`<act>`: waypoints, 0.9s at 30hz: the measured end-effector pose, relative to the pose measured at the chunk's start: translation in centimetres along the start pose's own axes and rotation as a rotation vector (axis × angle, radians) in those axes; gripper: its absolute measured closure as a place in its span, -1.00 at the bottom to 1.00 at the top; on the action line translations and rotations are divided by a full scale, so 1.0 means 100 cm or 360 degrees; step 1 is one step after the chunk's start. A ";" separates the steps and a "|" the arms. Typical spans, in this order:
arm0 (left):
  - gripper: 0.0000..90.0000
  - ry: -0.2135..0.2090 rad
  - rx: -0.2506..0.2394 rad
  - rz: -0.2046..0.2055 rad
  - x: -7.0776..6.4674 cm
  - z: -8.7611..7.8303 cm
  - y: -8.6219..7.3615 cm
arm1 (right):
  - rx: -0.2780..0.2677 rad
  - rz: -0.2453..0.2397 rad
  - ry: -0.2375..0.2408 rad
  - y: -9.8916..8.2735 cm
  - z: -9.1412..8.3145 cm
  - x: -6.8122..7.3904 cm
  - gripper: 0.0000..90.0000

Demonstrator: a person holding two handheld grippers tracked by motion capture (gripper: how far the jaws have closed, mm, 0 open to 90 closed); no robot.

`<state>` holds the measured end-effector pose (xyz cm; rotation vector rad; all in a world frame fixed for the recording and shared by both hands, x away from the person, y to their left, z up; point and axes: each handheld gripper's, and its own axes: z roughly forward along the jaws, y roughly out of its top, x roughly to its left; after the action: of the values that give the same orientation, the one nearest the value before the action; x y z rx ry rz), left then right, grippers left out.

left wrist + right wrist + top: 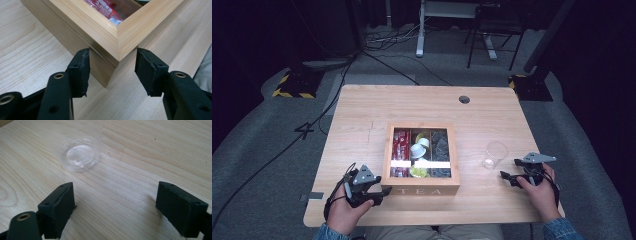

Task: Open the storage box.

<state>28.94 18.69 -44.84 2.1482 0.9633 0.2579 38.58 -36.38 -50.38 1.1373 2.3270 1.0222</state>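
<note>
Wooden box point(421, 190) lettered "TEA" (front face), left tool point(371, 192) straddling its corner, unclamped, right tool point(510, 174) apart near clear cup point(494, 154)

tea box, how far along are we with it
Done: the tea box stands with its lid shut, packets visible through the pane. In hand: the left claw straddles the box's near corner, pads not yet pressing. Left: opening it; the right claw waits open by the empty plastic cup.

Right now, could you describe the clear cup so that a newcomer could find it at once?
On the wooden table, look right of the tea box. The clear cup stands upright there, ahead of the right gripper; it alone is see-through and empty.
</note>
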 end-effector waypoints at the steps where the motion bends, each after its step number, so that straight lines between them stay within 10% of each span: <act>1: 0.06 -0.0001 0.0006 0.0005 0.000 0.000 0.000 | 0.0000 0.0001 0.0001 0.000 0.000 0.000 -0.66; 17: 0.26 0.0024 -0.0002 0.0071 -0.002 -0.008 0.004 | 0.0000 0.0005 -0.0006 0.000 0.000 0.001 -0.64; 27: 0.43 0.0014 -0.0019 0.0103 -0.001 -0.013 0.005 | -0.0115 0.0023 0.0113 0.010 -0.014 0.008 -0.52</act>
<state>28.59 19.09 -43.59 2.1711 0.8962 0.3044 37.83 -35.91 -48.70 1.1085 2.3190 1.1599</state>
